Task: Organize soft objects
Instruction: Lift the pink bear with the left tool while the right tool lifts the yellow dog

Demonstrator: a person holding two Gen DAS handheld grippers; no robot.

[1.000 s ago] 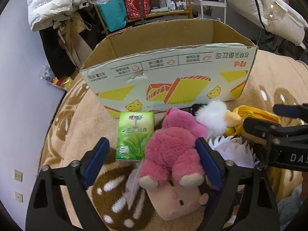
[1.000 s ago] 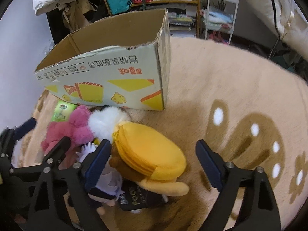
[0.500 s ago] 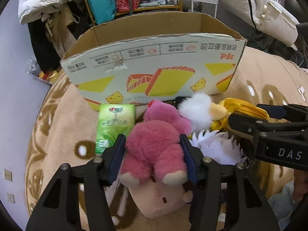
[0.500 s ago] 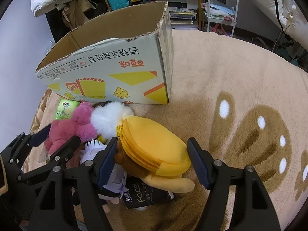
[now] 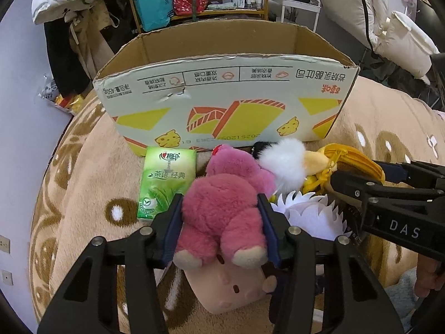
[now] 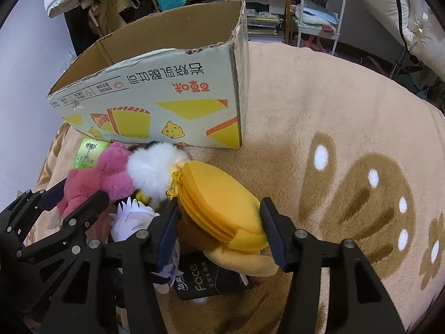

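Observation:
My left gripper [image 5: 221, 222] is shut on the pink plush bear [image 5: 222, 203], its pads pressed into the bear's sides; the bear also shows in the right wrist view [image 6: 94, 178]. My right gripper [image 6: 219, 222] is shut on the yellow zip plush pouch [image 6: 219, 203], which shows in the left wrist view [image 5: 353, 158] too. A white fluffy ball [image 5: 286, 161] lies between the two toys. A peach pig plush [image 5: 230, 286] lies under the bear. An open cardboard box [image 5: 228, 94] stands just behind the pile.
A green tissue pack [image 5: 164, 178] lies left of the bear. A white spiky felt piece [image 5: 308, 217] and a black "Face" packet [image 6: 205, 281] lie in the pile. All rest on a tan patterned blanket [image 6: 347, 139]. Shelves and clothes stand behind the box.
Both grippers have closed, the left on the pink bear and the right on the yellow pouch. Both have moved slightly forward toward the toys.

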